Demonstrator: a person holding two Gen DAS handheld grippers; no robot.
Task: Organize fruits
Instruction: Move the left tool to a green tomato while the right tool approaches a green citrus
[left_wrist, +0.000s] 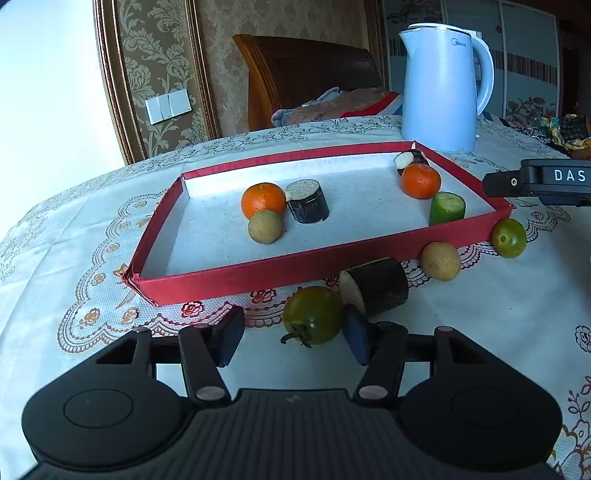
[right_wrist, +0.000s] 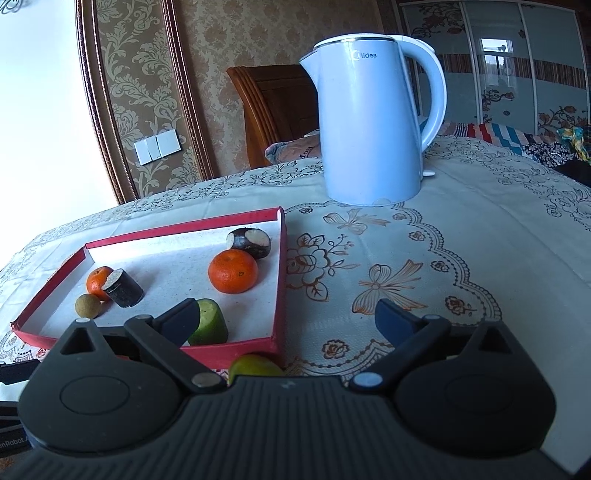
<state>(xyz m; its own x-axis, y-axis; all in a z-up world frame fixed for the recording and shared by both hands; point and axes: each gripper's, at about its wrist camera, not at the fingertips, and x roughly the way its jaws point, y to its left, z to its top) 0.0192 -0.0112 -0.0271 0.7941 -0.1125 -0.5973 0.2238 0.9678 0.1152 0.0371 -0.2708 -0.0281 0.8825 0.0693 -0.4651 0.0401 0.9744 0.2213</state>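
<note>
Left gripper (left_wrist: 291, 338): your jaws stand spread, nothing pinched; the green tomato (left_wrist: 313, 314) sits just ahead, nearer the right pad, so you're lined up to take it.
Tray (left_wrist: 236, 275): red, beyond the tomato, already holding two oranges and cut pieces.
Left pose: tilted downward, low over the cloth.
Right gripper (right_wrist: 286, 319): spread wide, empty, parked at the tray's near corner.

Left gripper (left_wrist: 291, 334) open beside green tomato (left_wrist: 313, 315); sugarcane piece (left_wrist: 376, 286), longan (left_wrist: 440, 261) outside red tray (left_wrist: 258, 271); tangerines, cucumber inside.
</note>
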